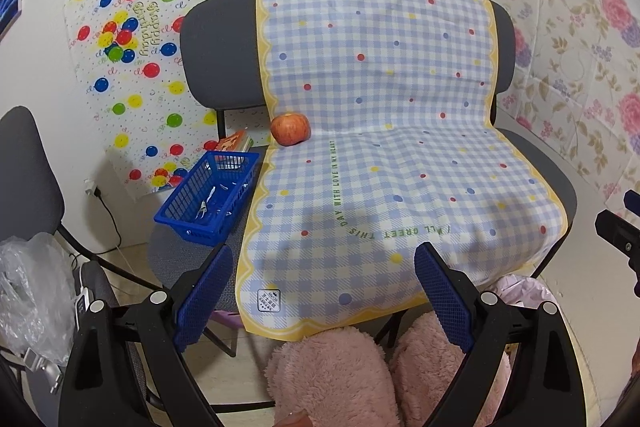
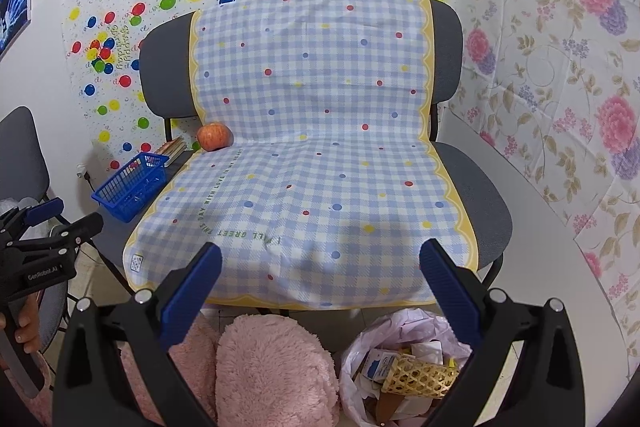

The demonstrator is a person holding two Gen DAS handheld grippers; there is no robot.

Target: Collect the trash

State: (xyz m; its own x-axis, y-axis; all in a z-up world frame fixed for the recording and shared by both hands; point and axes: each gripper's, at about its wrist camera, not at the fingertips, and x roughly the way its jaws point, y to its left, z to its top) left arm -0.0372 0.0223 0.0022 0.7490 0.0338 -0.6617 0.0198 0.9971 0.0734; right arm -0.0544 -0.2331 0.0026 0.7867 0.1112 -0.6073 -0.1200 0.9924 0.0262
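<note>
The left gripper (image 1: 324,291) sits at the bottom centre of its own view with its two blue-padded fingers spread wide and nothing between them. The right gripper (image 2: 320,291) is the same in its view: blue fingers well apart, holding nothing.

Just beyond both pairs of fingers lies the blue-and-white checked cloth with coloured dots and a yellow scalloped border (image 2: 320,155), draped over the seat and back of a grey padded chair (image 2: 476,195). Its surface looks bare of litter. The one loose thing on it is a round red-orange apple (image 1: 291,129), left of centre where seat meets back; whether it counts as trash cannot be told.

To the left of the cloth, a blue plastic slotted basket (image 1: 208,199) rests on the chair's edge with a few small pale scraps or clips inside, too small to identify. Behind it, some thin books or cards (image 2: 173,148) lie flat.

At the lower right of the right view, on the floor below the seat front, a pale plastic trash bag (image 2: 404,363) stands open, already holding crumpled paper, small cartons and a woven yellow piece. Pink fluffy slippers (image 2: 272,367) show beside it.

Judging from this, collecting appears largely done; what may remain is the basket's contents and perhaps the apple.
</note>
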